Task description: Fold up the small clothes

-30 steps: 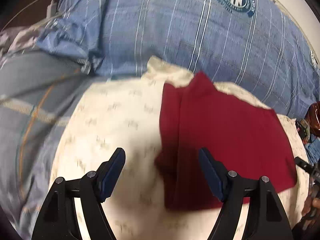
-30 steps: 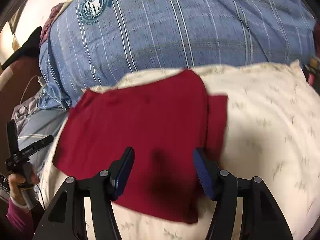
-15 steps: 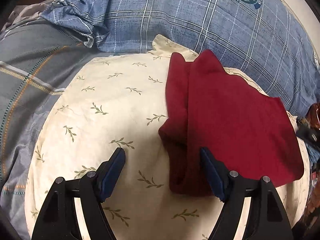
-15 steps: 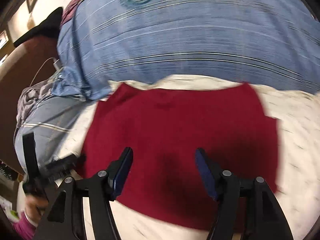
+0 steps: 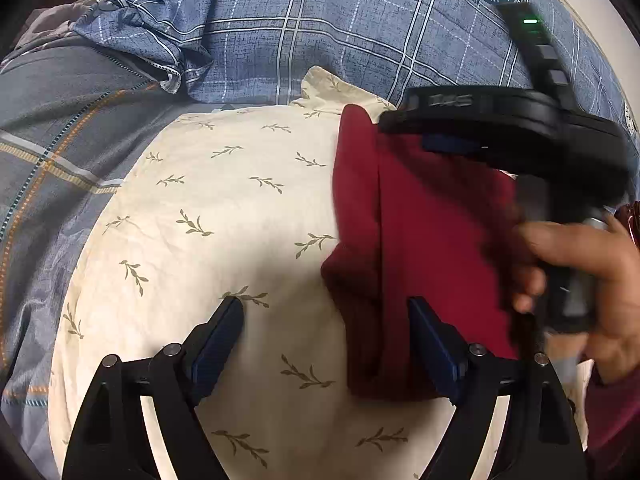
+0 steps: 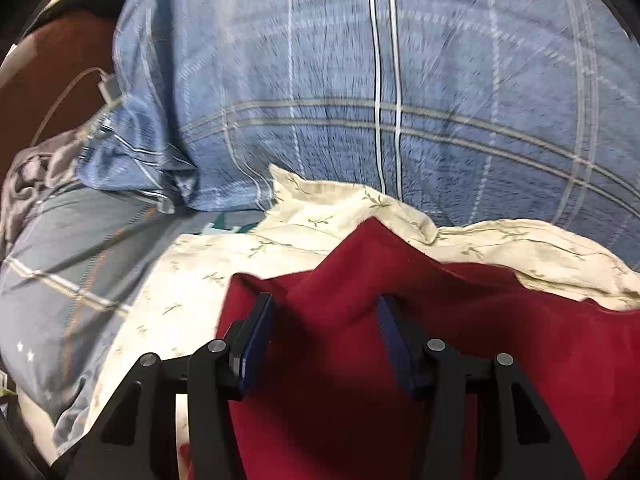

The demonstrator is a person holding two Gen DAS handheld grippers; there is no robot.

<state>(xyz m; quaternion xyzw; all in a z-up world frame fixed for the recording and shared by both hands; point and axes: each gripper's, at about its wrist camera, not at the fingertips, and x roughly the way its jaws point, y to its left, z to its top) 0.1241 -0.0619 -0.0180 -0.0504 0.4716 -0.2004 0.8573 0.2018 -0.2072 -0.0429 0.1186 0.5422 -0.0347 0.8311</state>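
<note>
A dark red garment (image 5: 432, 232) lies partly folded on a cream leaf-print pillow (image 5: 224, 216); its left strip is doubled over. My left gripper (image 5: 326, 312) is open and empty, low over the pillow, its right finger at the garment's near left edge. In the left wrist view the right gripper's body (image 5: 520, 136) and the hand holding it reach over the garment from the right. In the right wrist view my right gripper (image 6: 324, 312) is open, its jaws straddling the garment's (image 6: 400, 340) far left part, close above the cloth.
A blue plaid pillow (image 5: 360, 32) with a round emblem lies behind the cream pillow (image 6: 320, 240). Grey-blue plaid bedding (image 5: 60, 128) is at the left. A white charger cable (image 6: 92, 84) hangs at the far left by brown furniture.
The right gripper has swung left and forward over the garment, coming into the left wrist view. The left gripper has barely moved.
</note>
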